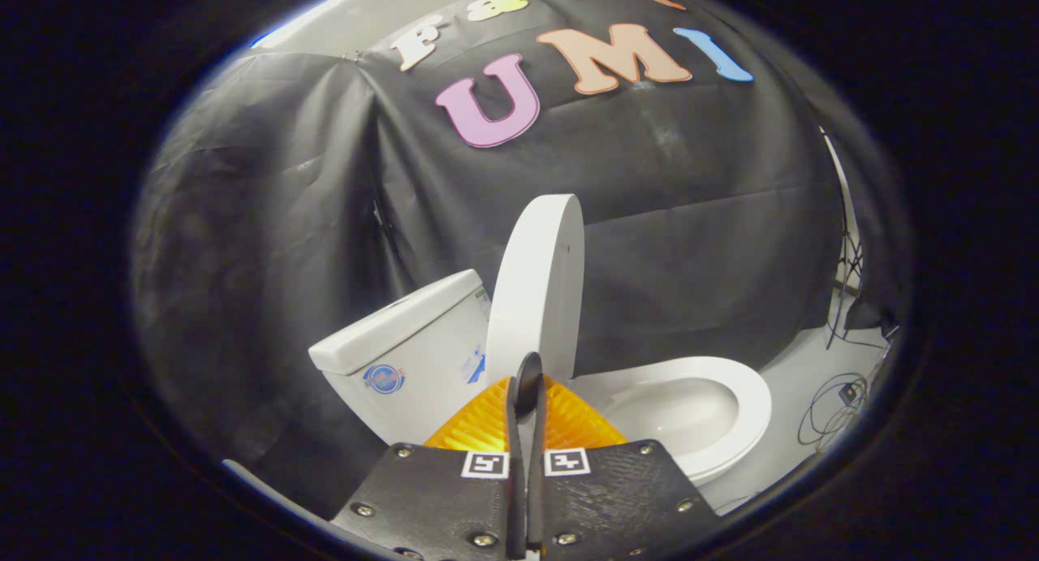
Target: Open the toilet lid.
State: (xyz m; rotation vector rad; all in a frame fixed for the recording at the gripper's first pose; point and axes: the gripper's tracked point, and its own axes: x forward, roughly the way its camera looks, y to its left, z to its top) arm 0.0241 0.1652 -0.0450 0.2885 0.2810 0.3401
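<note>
Toilet lid [537, 289] raised, standing nearly upright, seen almost edge-on, leaning back toward the white tank [414, 350] just behind it. Seen just beyond the gripper [528, 382], lower edge hidden behind the fingertips. Jaws pressed together, nothing between them, only a thin seam left where the two fingers [515, 431] meet; tips overlapping the base of the lid in the view, contact not possible to judge. White seat [735, 407] down, lying flat on the bowl [674, 407], bowl hollow open to view beside the lid. Tank lid closed, a round blue sticker on the tank's front, a further small label near its upper corner. Black cloth wall [284, 220] hanging behind and around the toilet, creased and folded. Pale floor [799, 374] past the seat, with dark cables [832, 407] coiled loosely on it and a thin stand leg rising near the wall's edge.
</note>
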